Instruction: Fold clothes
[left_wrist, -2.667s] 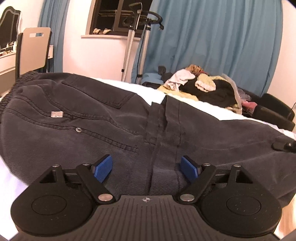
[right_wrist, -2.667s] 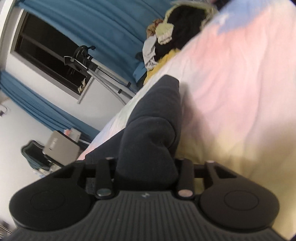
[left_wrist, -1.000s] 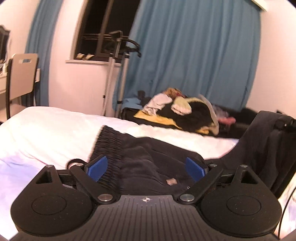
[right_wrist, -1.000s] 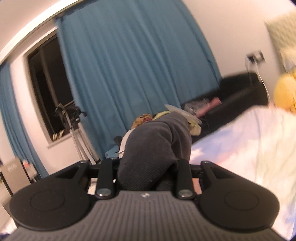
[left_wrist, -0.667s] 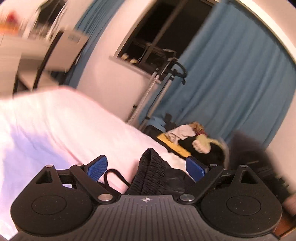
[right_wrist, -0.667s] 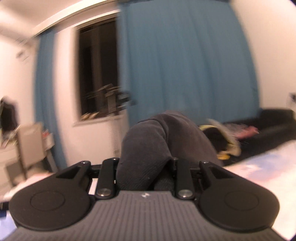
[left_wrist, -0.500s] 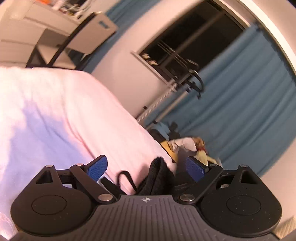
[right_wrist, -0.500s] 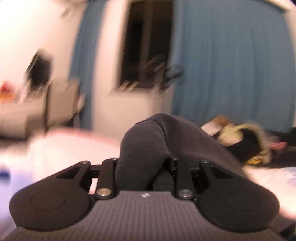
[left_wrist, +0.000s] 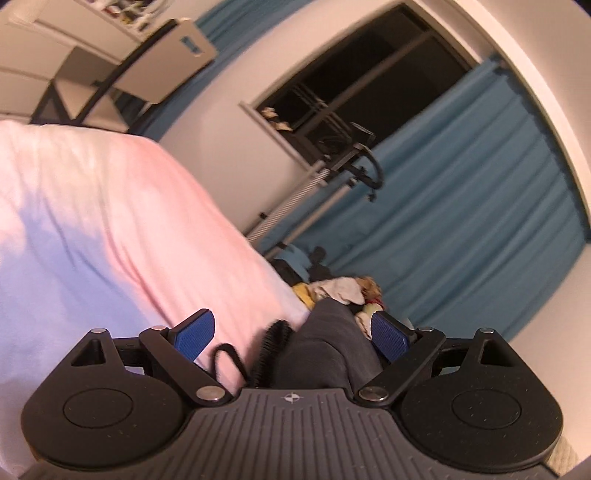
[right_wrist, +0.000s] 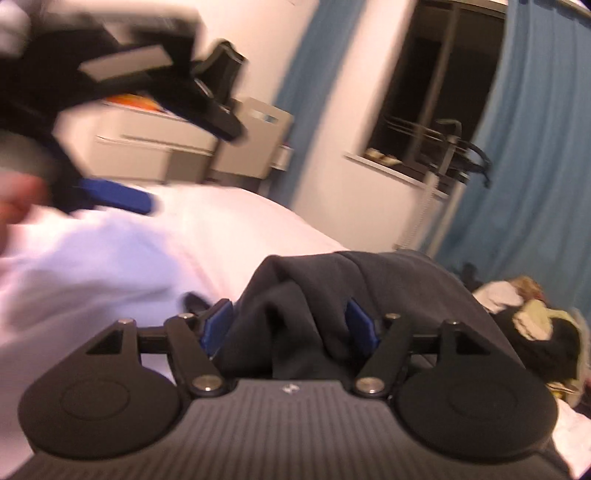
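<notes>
The dark grey trousers (right_wrist: 369, 295) are bunched on the white bed sheet (right_wrist: 229, 221), with a fold standing between the parted blue pads of the right gripper (right_wrist: 290, 325), which are spread and not clamped on it. In the left wrist view the ribbed waistband and black drawstring (left_wrist: 229, 360) are located between the widely spread pads of the left gripper (left_wrist: 291, 334). A heap of mixed laundry (right_wrist: 532, 314) is seen beyond the bed before teal curtains (left_wrist: 461, 206); the left gripper is held raised and tilted, blurred, at upper left of the right wrist view.
</notes>
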